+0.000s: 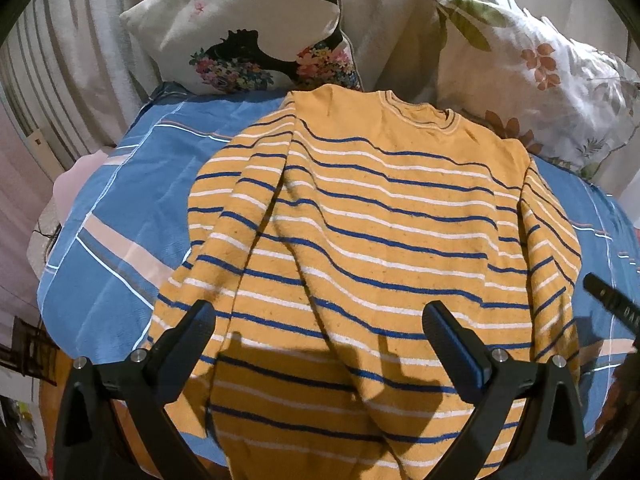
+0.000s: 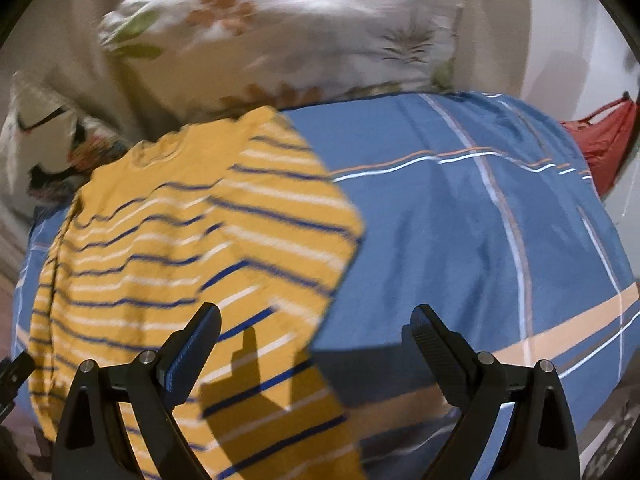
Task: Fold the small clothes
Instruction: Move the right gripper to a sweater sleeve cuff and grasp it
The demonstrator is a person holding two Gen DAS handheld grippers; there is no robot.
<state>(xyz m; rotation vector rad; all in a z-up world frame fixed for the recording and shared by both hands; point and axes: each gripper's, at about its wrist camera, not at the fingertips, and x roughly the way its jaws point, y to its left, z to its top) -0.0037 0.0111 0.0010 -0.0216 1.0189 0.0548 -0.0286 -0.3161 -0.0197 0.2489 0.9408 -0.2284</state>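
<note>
sweater (image 1: 360, 240) on bedspread (image 1: 120, 208), pillows (image 1: 248, 28) behind

A bed under a blue plaid cover (image 1: 120, 208) with white and peach stripes carries everything. A yellow sweater (image 1: 360, 240) with blue and white stripes lies spread on it — collar toward two pillows (image 1: 256, 24) at the far edge, one floral, one leaf-printed (image 1: 532, 68).

Sweater (image 1: 360, 240) hem cut off below.
</note>
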